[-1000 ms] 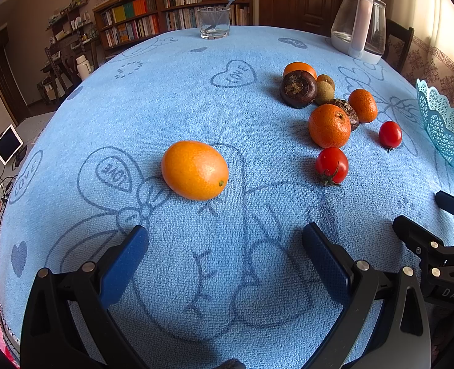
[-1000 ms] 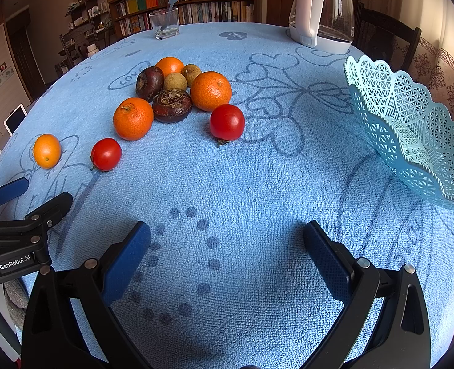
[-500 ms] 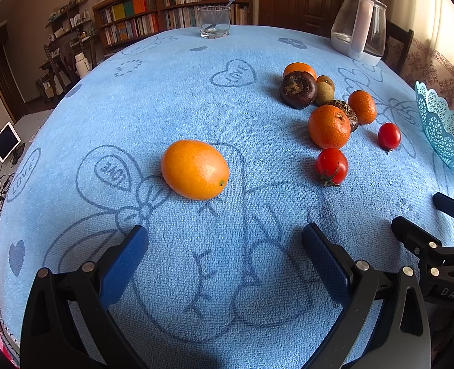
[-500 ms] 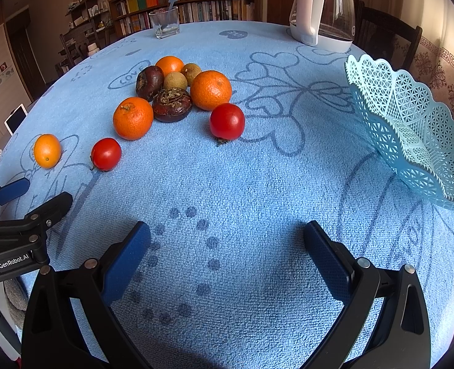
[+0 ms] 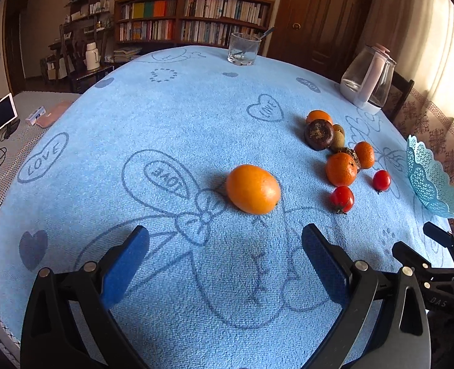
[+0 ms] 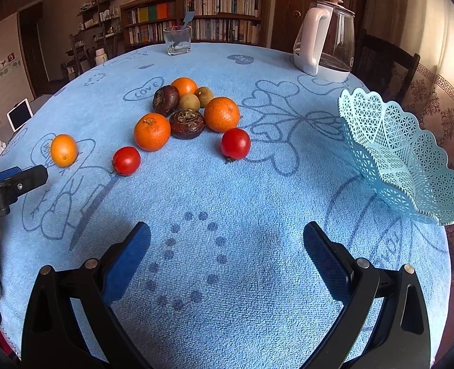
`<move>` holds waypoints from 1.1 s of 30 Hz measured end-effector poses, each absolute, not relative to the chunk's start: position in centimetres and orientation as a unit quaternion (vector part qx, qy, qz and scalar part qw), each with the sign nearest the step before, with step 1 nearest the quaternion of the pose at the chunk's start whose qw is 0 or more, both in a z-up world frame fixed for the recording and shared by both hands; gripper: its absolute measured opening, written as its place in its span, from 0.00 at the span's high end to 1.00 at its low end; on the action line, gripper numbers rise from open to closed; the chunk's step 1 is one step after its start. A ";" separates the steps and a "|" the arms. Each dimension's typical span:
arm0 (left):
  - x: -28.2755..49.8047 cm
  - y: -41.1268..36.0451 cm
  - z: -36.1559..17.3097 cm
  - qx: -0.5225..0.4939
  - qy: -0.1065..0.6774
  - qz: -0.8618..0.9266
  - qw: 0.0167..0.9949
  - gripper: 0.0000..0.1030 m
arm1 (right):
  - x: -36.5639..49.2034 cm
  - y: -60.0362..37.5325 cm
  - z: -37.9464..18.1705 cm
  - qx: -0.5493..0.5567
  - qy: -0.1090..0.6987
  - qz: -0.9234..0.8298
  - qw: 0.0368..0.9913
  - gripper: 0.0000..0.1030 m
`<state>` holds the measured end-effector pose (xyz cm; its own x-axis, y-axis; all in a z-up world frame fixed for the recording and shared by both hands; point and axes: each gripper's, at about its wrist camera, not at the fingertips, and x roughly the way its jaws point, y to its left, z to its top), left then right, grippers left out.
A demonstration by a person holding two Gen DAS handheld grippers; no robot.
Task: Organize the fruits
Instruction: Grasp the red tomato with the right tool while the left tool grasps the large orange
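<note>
Both empty: left hand-held gripper (image 5: 225, 246) gapes wide behind the lone orange (image 5: 253, 188), likely lined up to grasp; right hand-held gripper (image 6: 227, 246), equally spread, faces the basket (image 6: 402, 160).

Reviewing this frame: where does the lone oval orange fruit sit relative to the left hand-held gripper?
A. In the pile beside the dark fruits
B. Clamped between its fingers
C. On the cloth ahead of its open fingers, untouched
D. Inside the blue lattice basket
C. The oval orange fruit lies on the blue tablecloth ahead of the left hand-held gripper, whose fingers are spread and hold nothing.
</note>
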<state>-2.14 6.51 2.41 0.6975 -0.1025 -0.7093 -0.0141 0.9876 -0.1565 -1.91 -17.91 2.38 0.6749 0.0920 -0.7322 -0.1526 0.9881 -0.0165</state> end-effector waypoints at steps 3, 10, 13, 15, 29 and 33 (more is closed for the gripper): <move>-1.8 6.7 2.7 -0.068 0.386 -0.012 0.920 0.05 | -1.5 -18.3 2.5 -0.009 0.405 0.075 0.911 0.02; -0.5 4.7 3.6 -0.033 0.375 -0.026 0.926 0.05 | -1.8 -19.5 4.7 0.033 0.368 0.083 0.925 0.02; 0.5 3.8 3.5 -0.025 0.373 -0.032 0.927 0.05 | -1.5 -20.1 5.7 0.049 0.350 0.079 0.932 0.02; 1.2 3.6 3.2 -0.024 0.376 -0.031 0.926 0.05 | -1.0 -20.6 6.2 0.061 0.343 0.077 0.934 0.02; 3.2 4.4 1.6 -0.064 0.406 -0.032 0.911 0.16 | 3.6 -19.4 5.6 0.068 0.364 0.101 0.924 0.18; 3.1 4.6 1.6 -0.069 0.406 -0.030 0.911 0.19 | 4.6 -19.5 4.2 0.079 0.382 0.093 0.916 0.25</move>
<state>3.13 4.62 1.56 0.6691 -0.1102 -0.7350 -0.0014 0.9888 -0.1496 4.58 -19.48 4.21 0.6901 0.2317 -0.6856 -0.1105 0.9700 0.2165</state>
